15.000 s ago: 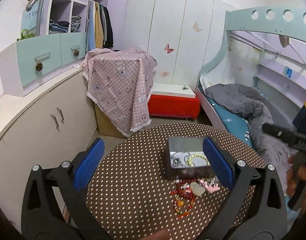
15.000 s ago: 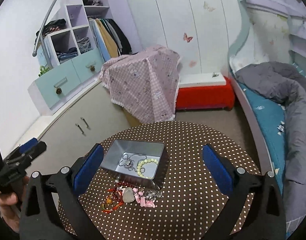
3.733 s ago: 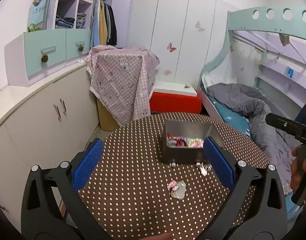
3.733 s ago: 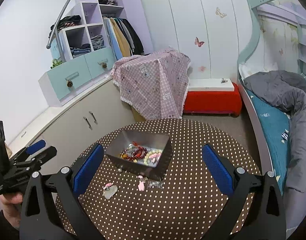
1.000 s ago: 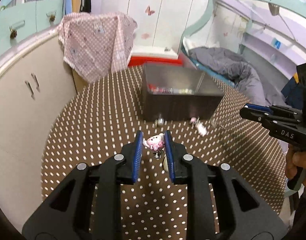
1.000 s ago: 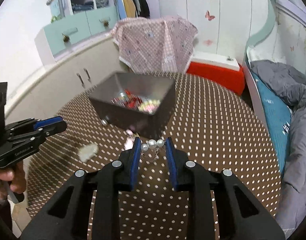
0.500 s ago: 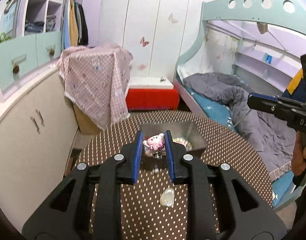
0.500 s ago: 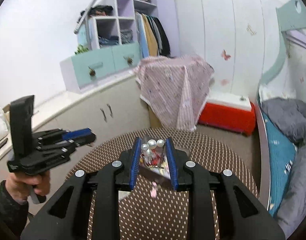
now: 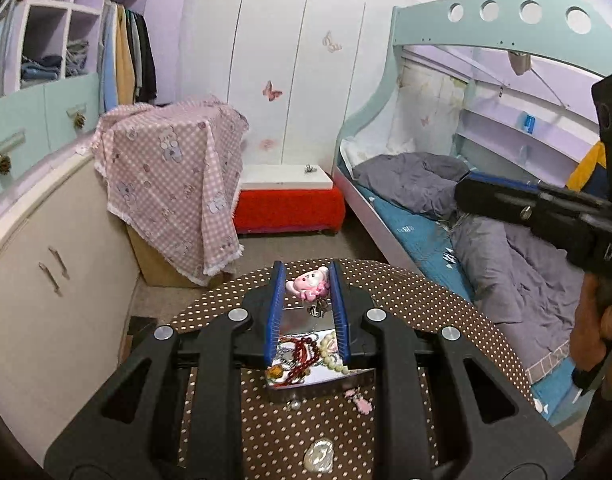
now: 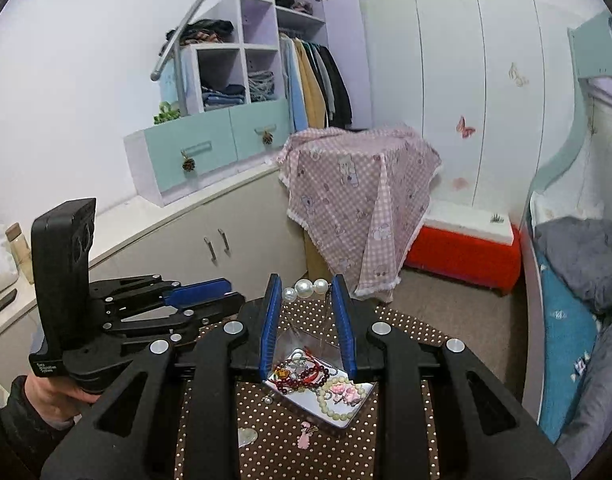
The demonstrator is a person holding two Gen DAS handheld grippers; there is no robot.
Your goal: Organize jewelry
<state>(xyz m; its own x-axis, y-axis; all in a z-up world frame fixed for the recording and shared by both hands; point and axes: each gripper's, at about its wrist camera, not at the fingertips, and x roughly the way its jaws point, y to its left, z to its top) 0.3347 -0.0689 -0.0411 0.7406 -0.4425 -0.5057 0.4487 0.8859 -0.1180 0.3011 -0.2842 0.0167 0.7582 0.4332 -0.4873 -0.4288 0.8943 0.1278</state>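
Note:
My left gripper (image 9: 307,285) is shut on a pink cartoon charm (image 9: 308,283) and holds it above the metal jewelry box (image 9: 325,378), which holds red beads (image 9: 300,354) and a pale bead bracelet (image 9: 330,354). My right gripper (image 10: 306,289) is shut on a white pearl piece (image 10: 305,289) with a thin chain hanging from it, also above the box (image 10: 355,416). A pink charm (image 10: 306,429) and a pale flat stone (image 10: 246,437) lie on the dotted table in front of the box. The left gripper also shows at the left of the right wrist view (image 10: 194,292).
The round brown polka-dot table (image 9: 445,312) stands in a bedroom. A pink checked cloth covers a box (image 9: 174,176) behind it, with a red bench (image 9: 286,204), a bunk bed (image 9: 445,200) at the right and cabinets (image 9: 46,248) at the left.
Both grippers have risen higher above the box with their pieces still held. The views now look down into the box from above.

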